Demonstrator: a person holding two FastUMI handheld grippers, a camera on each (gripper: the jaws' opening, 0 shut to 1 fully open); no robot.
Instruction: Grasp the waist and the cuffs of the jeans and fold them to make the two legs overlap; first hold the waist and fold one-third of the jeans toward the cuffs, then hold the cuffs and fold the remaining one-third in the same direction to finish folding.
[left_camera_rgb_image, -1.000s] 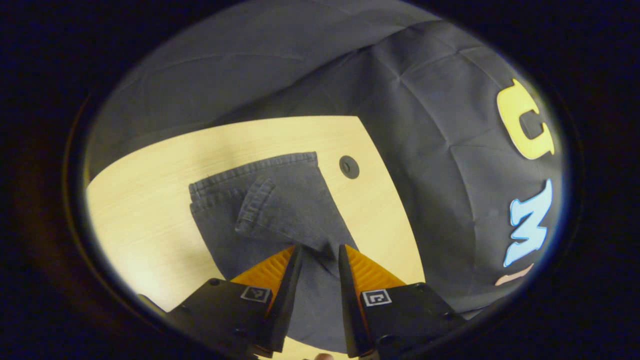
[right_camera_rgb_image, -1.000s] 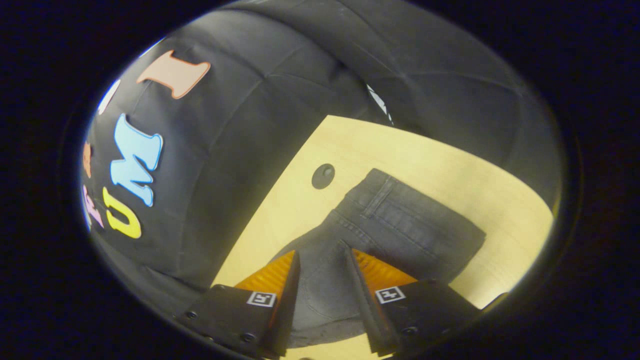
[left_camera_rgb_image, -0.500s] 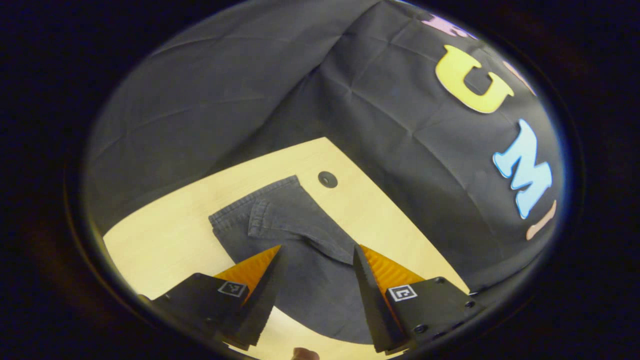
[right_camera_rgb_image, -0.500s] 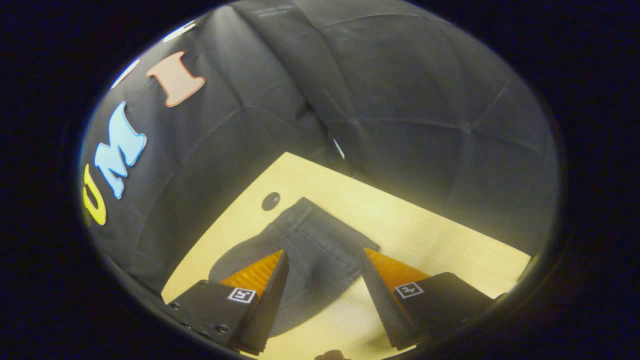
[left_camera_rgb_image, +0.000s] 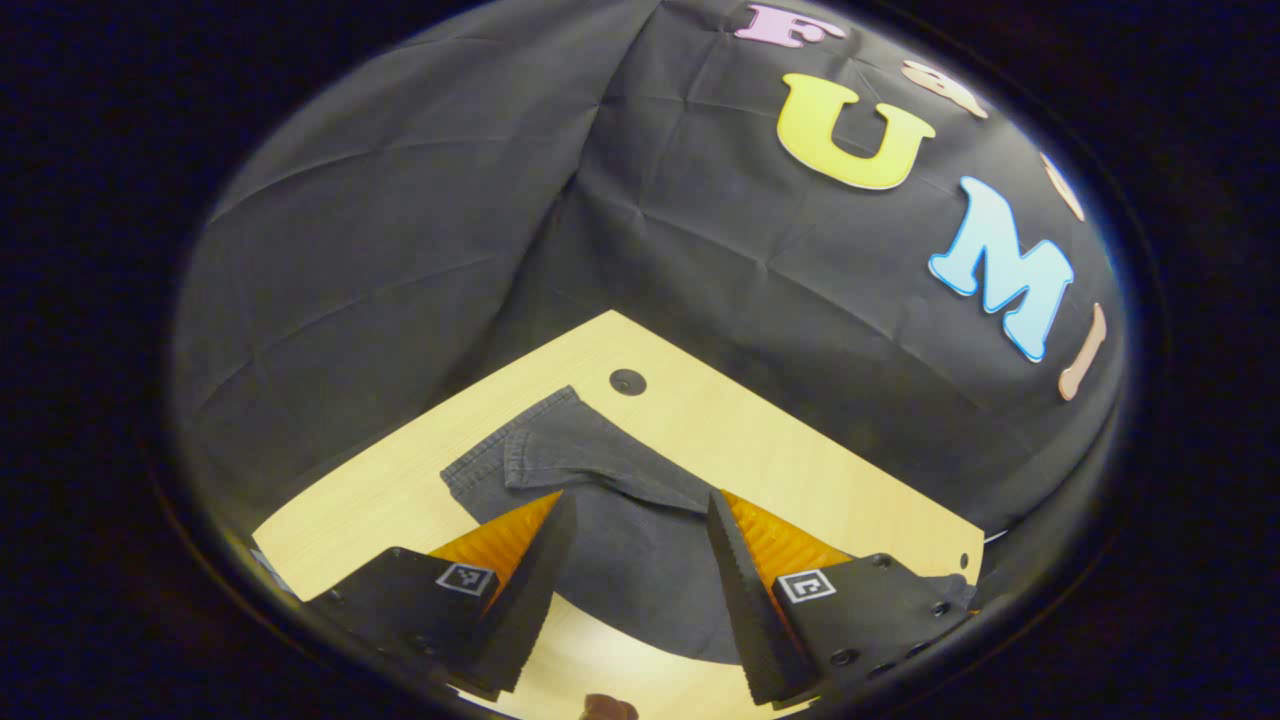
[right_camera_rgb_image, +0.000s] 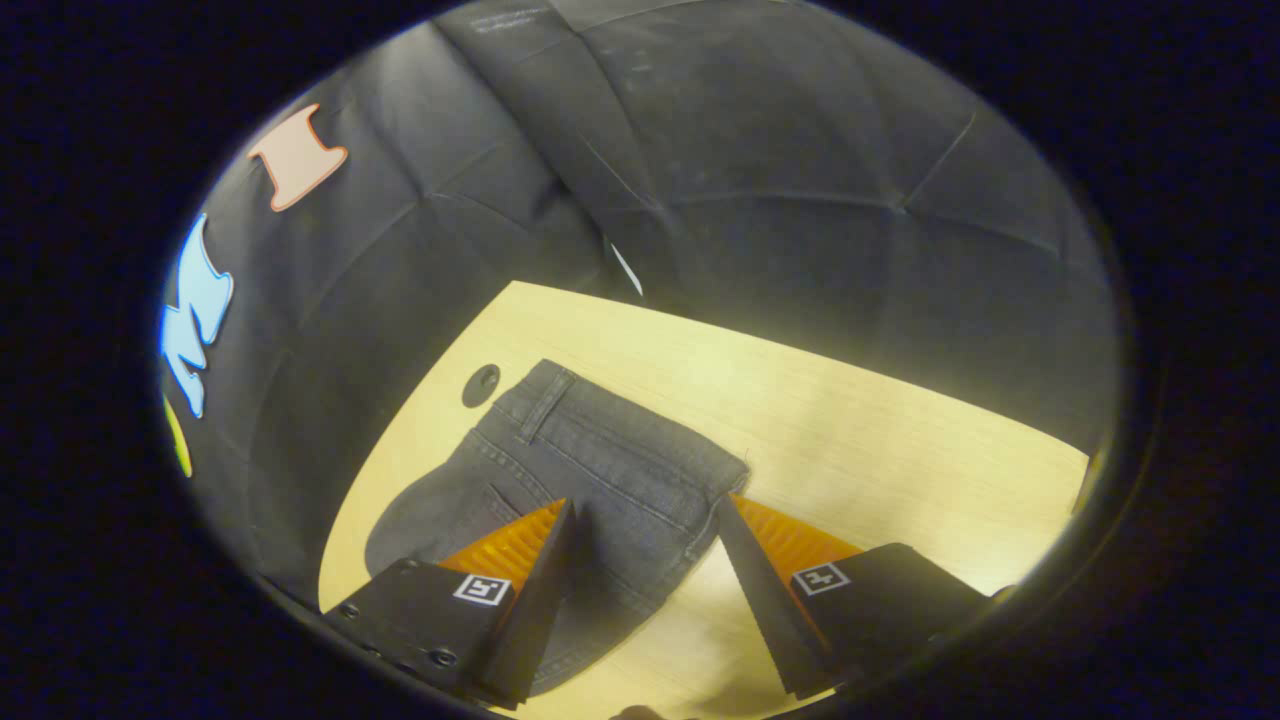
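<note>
Dark grey jeans (left_camera_rgb_image: 610, 530) lie flat on the light wooden table (left_camera_rgb_image: 760, 450). In the left gripper view their cuff end (left_camera_rgb_image: 520, 455) points away, one cuff turned over the other leg. My left gripper (left_camera_rgb_image: 638, 500) hangs open above the legs, holding nothing. In the right gripper view the jeans (right_camera_rgb_image: 600, 470) show their waistband (right_camera_rgb_image: 545, 400) and stitched seams at the far end. My right gripper (right_camera_rgb_image: 645, 505) is open above that cloth, with nothing between its fingers.
A round dark grommet hole (left_camera_rgb_image: 627, 381) sits in the tabletop near the cuffs, seen too as the grommet hole (right_camera_rgb_image: 481, 383) near the waistband. Bare wood (right_camera_rgb_image: 880, 440) stretches right of the jeans. The black cloth wall (left_camera_rgb_image: 420, 250) closes the table's far sides.
Both grippers opened, let go of the jeans and rose away from them. The cloth now lies flat and looks smaller in both views.
</note>
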